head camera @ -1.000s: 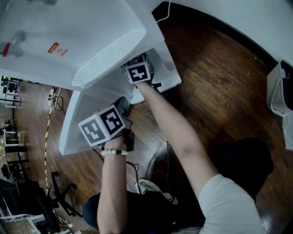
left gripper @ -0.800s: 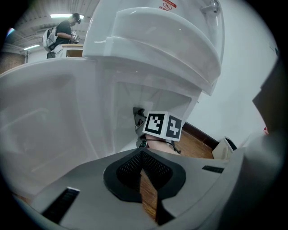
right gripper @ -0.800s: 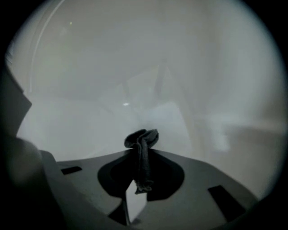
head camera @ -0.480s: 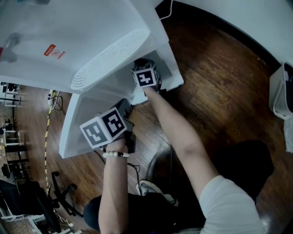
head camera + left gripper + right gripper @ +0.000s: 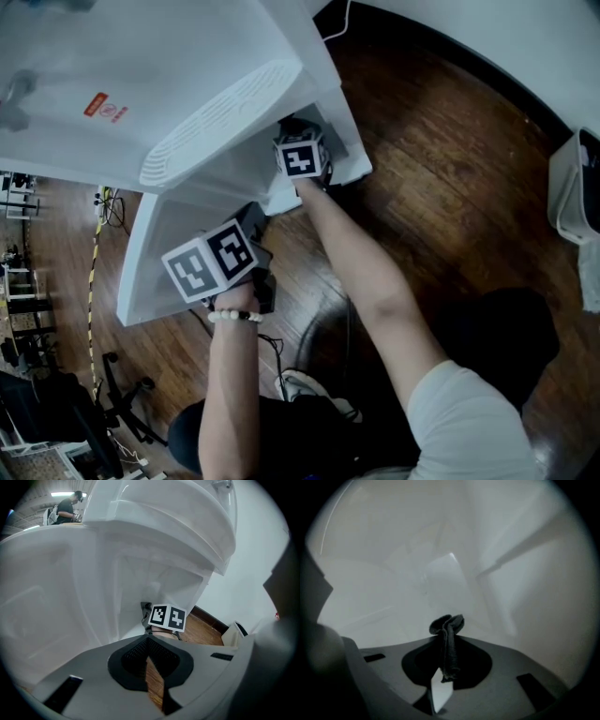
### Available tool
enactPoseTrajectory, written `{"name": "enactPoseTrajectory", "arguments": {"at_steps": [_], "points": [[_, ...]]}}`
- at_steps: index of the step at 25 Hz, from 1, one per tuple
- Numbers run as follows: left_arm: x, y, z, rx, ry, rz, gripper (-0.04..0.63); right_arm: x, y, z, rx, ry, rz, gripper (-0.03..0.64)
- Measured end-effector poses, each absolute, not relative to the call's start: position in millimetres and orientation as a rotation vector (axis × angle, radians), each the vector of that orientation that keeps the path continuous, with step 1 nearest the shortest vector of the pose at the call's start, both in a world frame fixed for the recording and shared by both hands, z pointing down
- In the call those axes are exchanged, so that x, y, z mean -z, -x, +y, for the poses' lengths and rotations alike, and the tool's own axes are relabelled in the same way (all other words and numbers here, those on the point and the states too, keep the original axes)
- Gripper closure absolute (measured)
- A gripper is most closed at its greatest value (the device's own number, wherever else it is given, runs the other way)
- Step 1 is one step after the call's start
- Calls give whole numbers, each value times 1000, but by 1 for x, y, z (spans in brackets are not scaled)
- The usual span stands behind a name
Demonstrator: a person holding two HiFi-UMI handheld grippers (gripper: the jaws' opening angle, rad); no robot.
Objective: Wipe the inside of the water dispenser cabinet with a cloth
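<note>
A white water dispenser (image 5: 141,75) stands on a dark wooden floor (image 5: 450,169), seen steeply from above, its drip grille jutting out over the lower cabinet (image 5: 230,178). The cabinet door (image 5: 150,262) is swung open to the left side of the head view. A person crouches in front of the dispenser with both forearms reaching forward, a gripper in each hand.

The right gripper (image 5: 445,651) is pushed into the cabinet, and only its marker cube shows below the grille in the head view. Its own view looks onto the cabinet's plain white inner walls, dim in the shade. Its jaws are pinched on a dark cloth (image 5: 447,623), which bunches in a small fold above the jaw tips and hangs down between them. The cloth sits just in front of the cabinet's inner wall; whether it touches the wall cannot be told.

The left gripper (image 5: 150,660) is held outside the cabinet, just beside the inner face of the open door. Its jaws are pressed nearly together with nothing between them, and a thin slit of wooden floor shows through. Its view takes in the right gripper's marker cube inside the cabinet opening. A pale bead bracelet (image 5: 234,316) circles the left wrist.
</note>
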State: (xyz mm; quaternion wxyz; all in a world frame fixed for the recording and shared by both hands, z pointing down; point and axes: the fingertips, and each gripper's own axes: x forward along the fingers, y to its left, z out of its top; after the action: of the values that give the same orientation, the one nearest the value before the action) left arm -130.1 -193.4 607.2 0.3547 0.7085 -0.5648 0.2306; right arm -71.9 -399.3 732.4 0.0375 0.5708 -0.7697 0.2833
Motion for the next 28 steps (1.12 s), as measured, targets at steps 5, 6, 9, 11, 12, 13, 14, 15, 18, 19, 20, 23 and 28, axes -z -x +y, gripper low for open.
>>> {"name": "enactPoseTrajectory", "arguments": {"at_steps": [5,6,9,11,12,13,14,15,18,19,20,23,28], "points": [[-606,127,-193,-596,-1836,-1456,598,-709,59,-403,-805,-1824,-2376,555],[-605,127,-193,-596,-1837,-1458,598,-699,58,-404,-790,-1834,-2399,555],[-604,125,-194,-588,-1840,-1460,598,-673,54,-405,-748,-1847,-2468,555],[-604,124,-193,-586,-1840,-1458,598,-661,54,-404,-734,-1842,-2491,555],[-605,123,-193,-587,-1840,-1455,598,-656,54,-404,-733,-1842,-2498,555],[-605,122,-193,-589,-1840,-1453,598,-651,54,-403,-732,-1843,-2506,555],[-606,122,-193,-589,-1840,-1452,598,-645,54,-403,-729,-1843,-2517,555],[-605,121,-194,-588,-1840,-1452,598,-638,54,-403,-720,-1843,-2530,555],[-603,120,-194,-584,-1843,-1454,598,-613,51,-402,-678,-1851,-2568,555],[-603,119,-194,-584,-1845,-1453,598,-607,49,-402,-668,-1855,-2577,555],[-603,119,-194,-584,-1846,-1453,598,-602,48,-403,-661,-1859,-2585,555],[-603,120,-194,-584,-1844,-1453,598,-590,46,-403,-646,-1868,-2606,555],[-604,119,-194,-585,-1843,-1451,598,-578,45,-403,-636,-1878,-2625,555]]}}
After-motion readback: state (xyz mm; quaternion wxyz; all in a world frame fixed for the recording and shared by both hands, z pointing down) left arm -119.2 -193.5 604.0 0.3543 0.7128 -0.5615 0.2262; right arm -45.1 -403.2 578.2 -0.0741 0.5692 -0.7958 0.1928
